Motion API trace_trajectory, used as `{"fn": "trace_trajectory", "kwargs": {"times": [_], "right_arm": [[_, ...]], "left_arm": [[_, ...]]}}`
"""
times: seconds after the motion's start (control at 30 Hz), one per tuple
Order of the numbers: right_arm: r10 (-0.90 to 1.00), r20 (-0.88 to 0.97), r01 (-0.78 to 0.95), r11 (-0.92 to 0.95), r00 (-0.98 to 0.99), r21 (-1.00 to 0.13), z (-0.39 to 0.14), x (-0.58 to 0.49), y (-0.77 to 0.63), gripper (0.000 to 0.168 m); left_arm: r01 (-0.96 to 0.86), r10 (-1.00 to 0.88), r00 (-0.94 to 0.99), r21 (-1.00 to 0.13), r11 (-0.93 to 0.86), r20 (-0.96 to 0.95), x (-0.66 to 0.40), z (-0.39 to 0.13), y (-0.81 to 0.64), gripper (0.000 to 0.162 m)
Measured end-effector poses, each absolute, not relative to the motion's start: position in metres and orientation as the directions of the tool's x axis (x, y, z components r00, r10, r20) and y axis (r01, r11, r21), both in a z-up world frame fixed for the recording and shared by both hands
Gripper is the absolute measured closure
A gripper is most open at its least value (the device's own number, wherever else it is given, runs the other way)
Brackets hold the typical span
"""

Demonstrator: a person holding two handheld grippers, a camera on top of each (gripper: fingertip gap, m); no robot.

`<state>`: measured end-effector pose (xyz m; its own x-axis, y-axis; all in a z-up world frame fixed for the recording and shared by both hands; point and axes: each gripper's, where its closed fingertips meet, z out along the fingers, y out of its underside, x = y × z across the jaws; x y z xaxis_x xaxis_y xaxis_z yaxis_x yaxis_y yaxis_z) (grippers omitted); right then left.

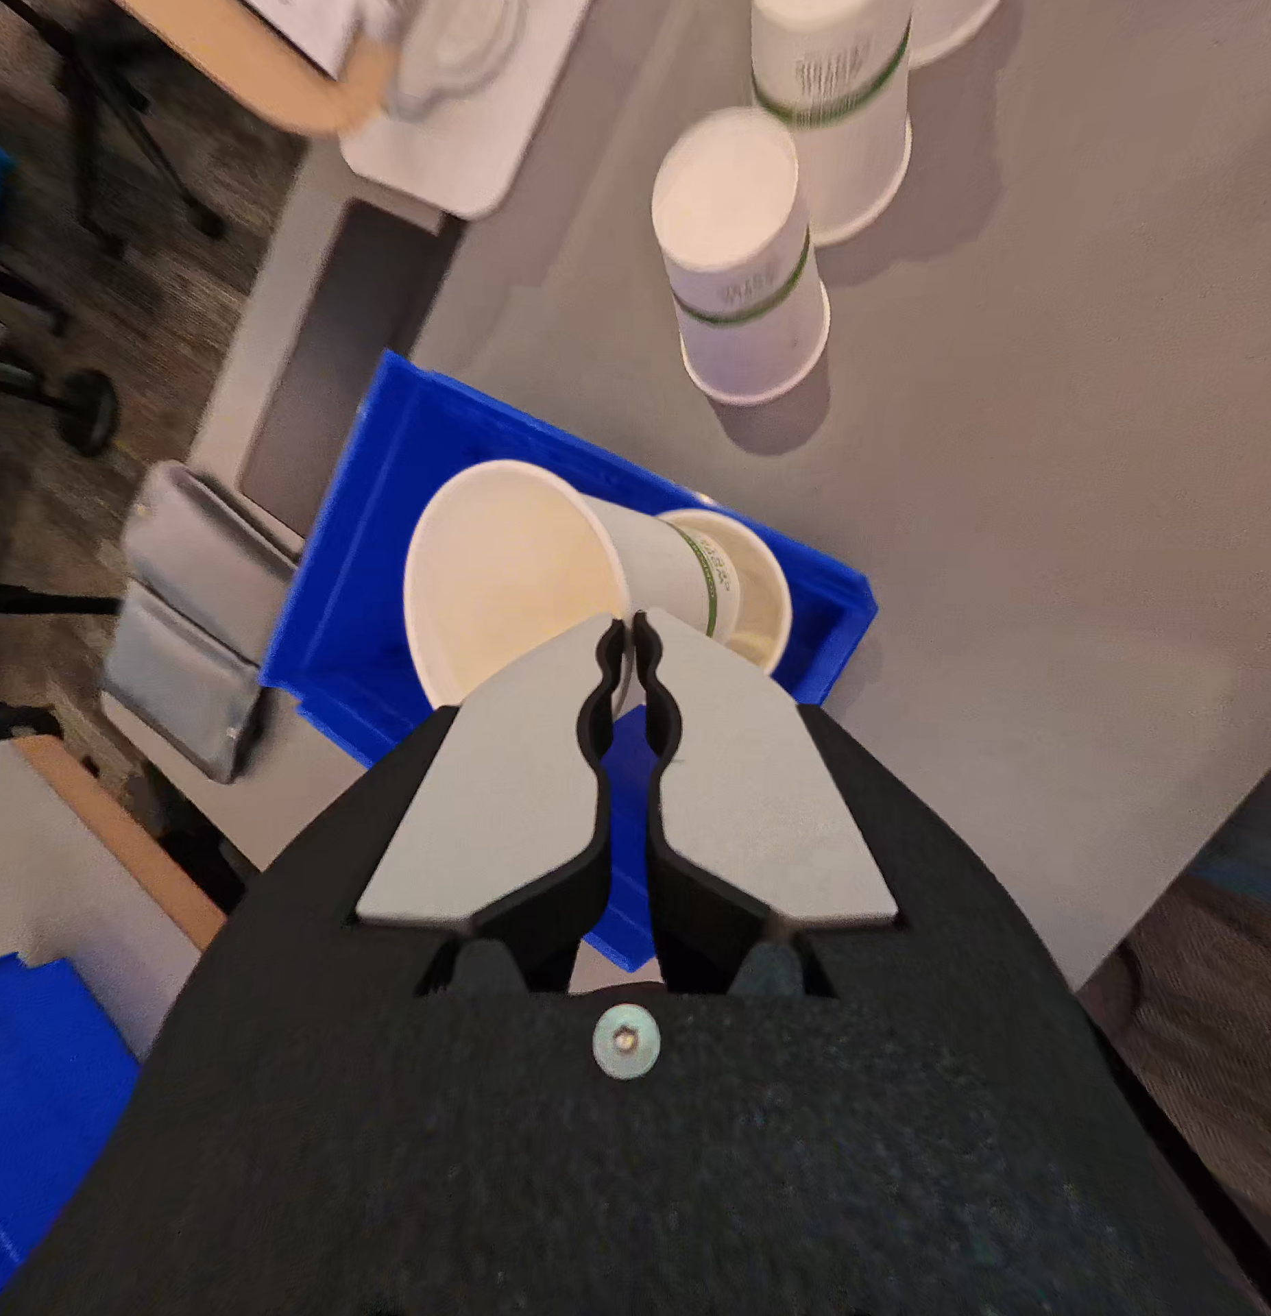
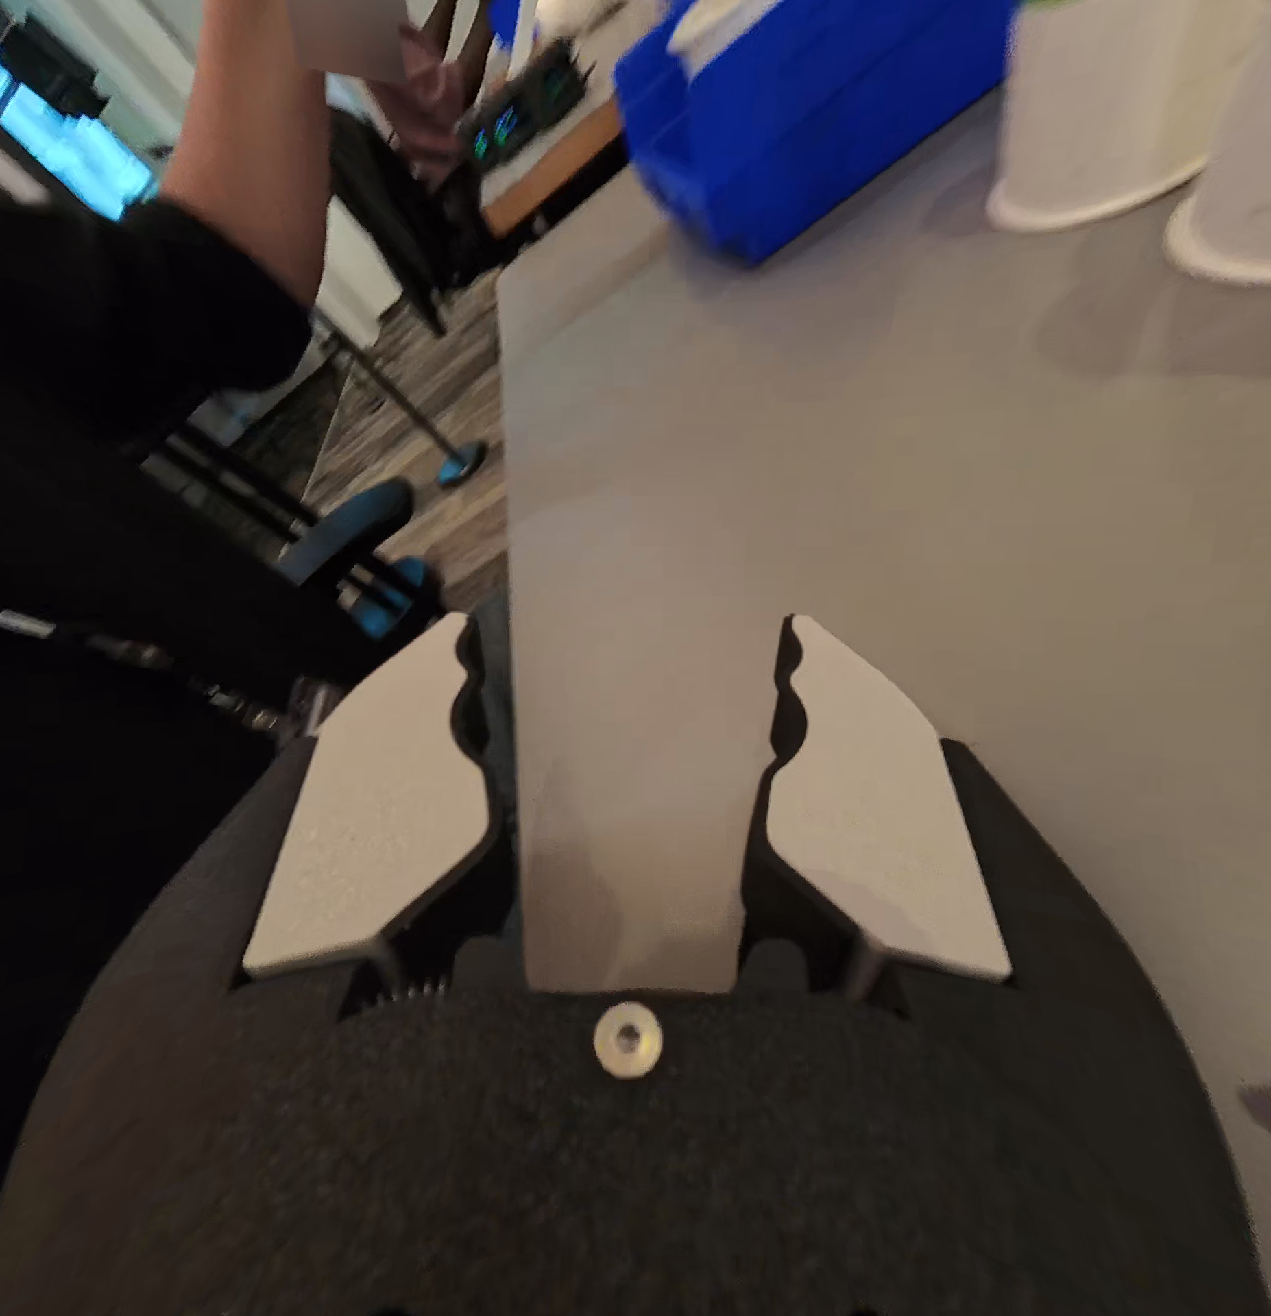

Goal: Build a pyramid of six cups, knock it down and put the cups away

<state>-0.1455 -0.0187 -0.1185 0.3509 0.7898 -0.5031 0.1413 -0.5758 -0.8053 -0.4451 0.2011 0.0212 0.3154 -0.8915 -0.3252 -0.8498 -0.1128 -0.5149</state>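
Grey table [image 2: 903, 498], dark patterned floor [image 2: 405, 427]

The left gripper [image 1: 629, 627] is pinched nearly closed; the right gripper [image 2: 629, 627] gapes wide, empty.

Left wrist view: bin [image 1: 376, 570] at table's [image 1: 974, 570] near-left edge. Held cup [image 1: 519, 570] tilted over bin, rim pinched in left gripper [image 1: 629, 627]; second cup [image 1: 750, 591] in bin just behind it. Beyond bin, on table: upside-down cup [image 1: 746, 270], then another [image 1: 839, 114] behind, close beside.

Right wrist view: right gripper [image 2: 629, 641] over table's left edge, well before the bin.
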Motion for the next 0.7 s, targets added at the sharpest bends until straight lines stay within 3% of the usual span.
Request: {"fn": "trace_trajectory", "kwargs": {"times": [0.17,0.3,0.33,0.5,0.7], "right_arm": [[0.772,-0.446,-0.13,-0.437,0.452,-0.89,-0.084,-0.145,0.033,0.079],[0.79,-0.429,-0.233,-0.361,0.438,-0.903,-0.058,-0.173,0.064,0.066],[0.792,-0.439,-0.254,-0.361,0.424,-0.897,-0.054,-0.181,0.072,0.058],[0.783,-0.541,-0.422,-0.397,0.307,-0.815,-0.028,-0.204,0.105,0.057],[0.801,-0.554,-0.505,-0.39,0.226,-0.77,-0.011,-0.2,0.109,0.06]], "left_arm": [[-0.673,-0.838,0.4,-0.74,0.007,-0.372,-0.423,0.087,0.181,0.159],[-0.428,-0.865,0.435,-0.903,0.047,-0.251,-0.379,0.118,0.155,0.159],[-0.403,-0.873,0.431,-0.914,0.041,-0.229,-0.366,0.116,0.15,0.159],[-0.252,-0.929,0.354,-0.968,0.018,-0.11,-0.295,0.104,0.123,0.159],[-0.184,-0.969,0.246,-0.983,-0.026,-0.02,-0.24,0.085,0.096,0.16]]}}
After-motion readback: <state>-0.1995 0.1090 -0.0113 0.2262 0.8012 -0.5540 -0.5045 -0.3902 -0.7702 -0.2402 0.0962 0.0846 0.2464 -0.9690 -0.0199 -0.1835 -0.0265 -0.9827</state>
